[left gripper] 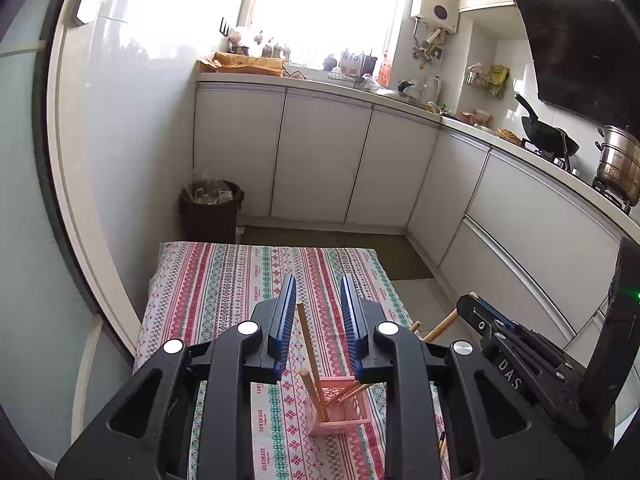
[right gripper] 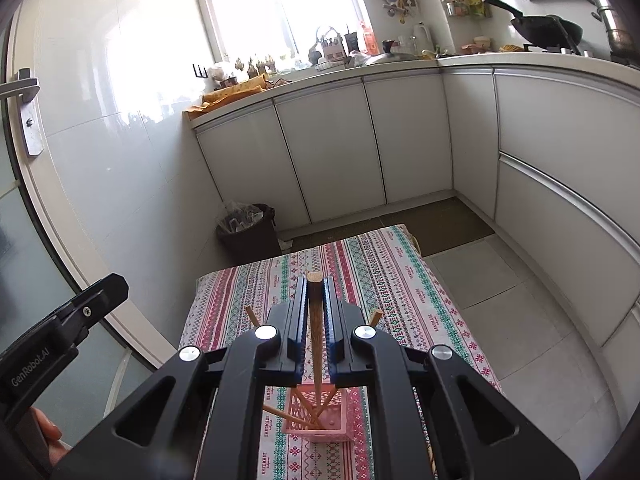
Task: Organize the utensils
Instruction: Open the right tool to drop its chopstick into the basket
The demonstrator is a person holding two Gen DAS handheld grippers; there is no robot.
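Observation:
A pink slotted utensil holder stands on the patterned tablecloth, with several wooden chopsticks leaning in it. My left gripper is open above the holder and holds nothing. My right gripper is shut on a dark wooden chopstick, held upright with its lower end inside the holder. The right gripper also shows at the right of the left wrist view. One more chopstick lies on the cloth to the holder's right.
The small table stands in a kitchen with white cabinets behind and to the right. A dark bin stands beyond the table's far left corner. A wok and pot are on the stove.

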